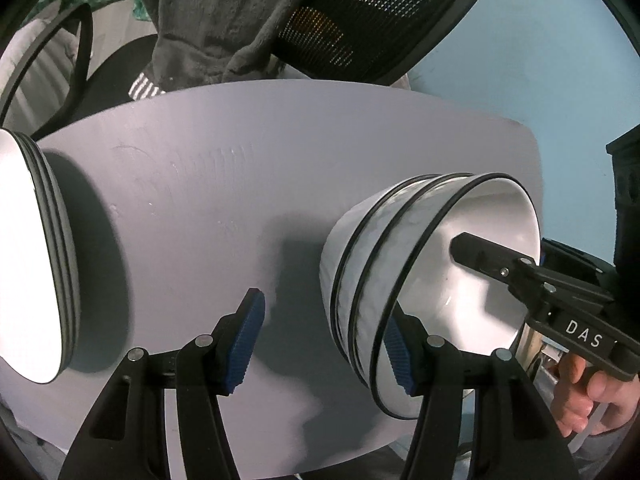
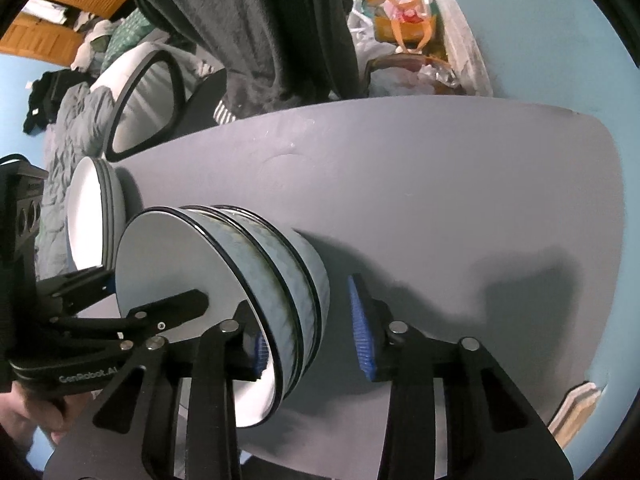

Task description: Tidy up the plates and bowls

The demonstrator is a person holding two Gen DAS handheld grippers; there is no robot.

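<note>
Three nested white, black-rimmed bowls (image 1: 404, 280) stand on the grey table (image 1: 240, 184), both grippers' jaws spread astride the rim, not pinching.

A lived-in room of a home, likely a bedroom. A small grey table (image 2: 420, 184) stands before a mesh-backed office chair (image 1: 384, 16) draped with dark clothing, against pale blue walls. Behind lie a rumpled grey quilt (image 2: 68, 128), heaped clothes, wooden shuttered doors (image 2: 68, 8) and stuffed shopping bags (image 2: 404, 12).
</note>
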